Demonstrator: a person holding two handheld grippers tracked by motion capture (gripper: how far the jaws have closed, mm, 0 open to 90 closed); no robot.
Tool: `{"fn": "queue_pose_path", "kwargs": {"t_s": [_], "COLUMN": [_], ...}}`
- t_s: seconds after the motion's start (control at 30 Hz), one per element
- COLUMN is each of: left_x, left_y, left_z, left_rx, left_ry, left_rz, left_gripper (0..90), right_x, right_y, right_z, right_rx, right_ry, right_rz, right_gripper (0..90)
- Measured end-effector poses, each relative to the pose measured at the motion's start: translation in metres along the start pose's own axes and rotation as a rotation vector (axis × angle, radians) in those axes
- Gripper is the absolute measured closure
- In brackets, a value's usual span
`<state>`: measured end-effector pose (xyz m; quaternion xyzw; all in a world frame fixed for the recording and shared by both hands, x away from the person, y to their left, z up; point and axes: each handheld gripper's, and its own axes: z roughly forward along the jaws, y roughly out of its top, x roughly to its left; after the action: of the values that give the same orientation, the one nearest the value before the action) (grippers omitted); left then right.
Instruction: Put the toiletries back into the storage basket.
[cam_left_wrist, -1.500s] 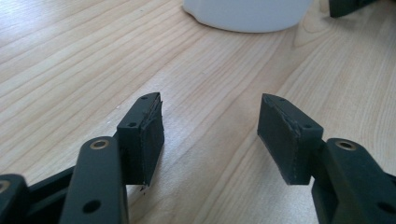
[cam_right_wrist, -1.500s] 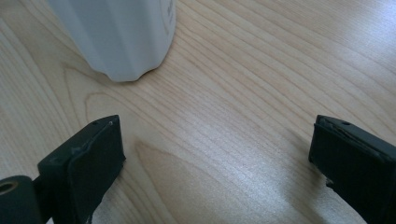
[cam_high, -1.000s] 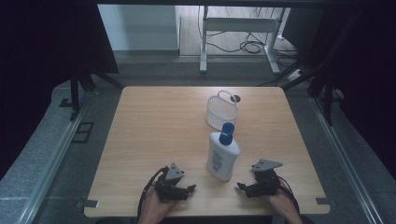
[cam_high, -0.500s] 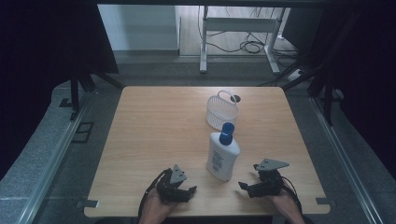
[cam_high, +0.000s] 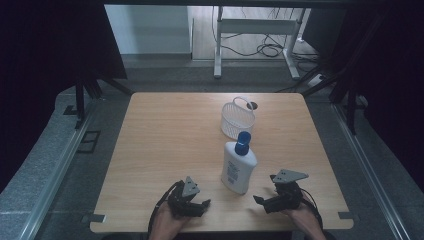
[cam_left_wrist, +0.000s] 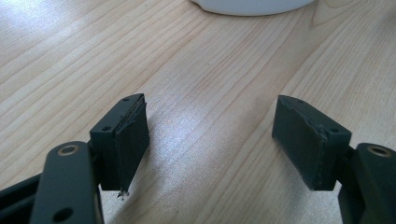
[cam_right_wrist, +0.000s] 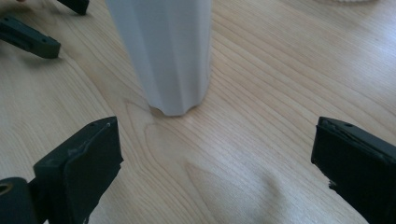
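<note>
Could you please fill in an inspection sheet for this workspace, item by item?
Surface: wooden table, bare around the items.
Job's things: white bottle with blue cap, upright near the front edge; white basket behind it, apart from it.
Clutter: nothing seen.
Grippers: left claw open, nothing between its jaws; right claw open, its jaws have just been opening, aimed at the bottle's base and short of it.
Cables: black cables on the floor beyond the table.
Surroundings: white table frame behind; dark curtains either side.
</note>
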<state>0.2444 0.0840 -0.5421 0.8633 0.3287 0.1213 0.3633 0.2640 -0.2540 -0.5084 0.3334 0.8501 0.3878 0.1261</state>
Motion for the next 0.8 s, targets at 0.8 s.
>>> {"fn": "queue_pose_path", "kwargs": {"t_s": [0.8], "left_x": [0.000], "left_y": [0.000], "left_z": [0.000], "left_rx": [-0.001], "left_ry": [0.004], "left_rz": [-0.001], "left_gripper": [26.1], "right_x": [0.014], "right_y": [0.031], "right_z": [-0.005], "right_rx": [-0.045], "right_ry": [0.035], "right_rz": [-0.005], "right_gripper": [1.6]}}
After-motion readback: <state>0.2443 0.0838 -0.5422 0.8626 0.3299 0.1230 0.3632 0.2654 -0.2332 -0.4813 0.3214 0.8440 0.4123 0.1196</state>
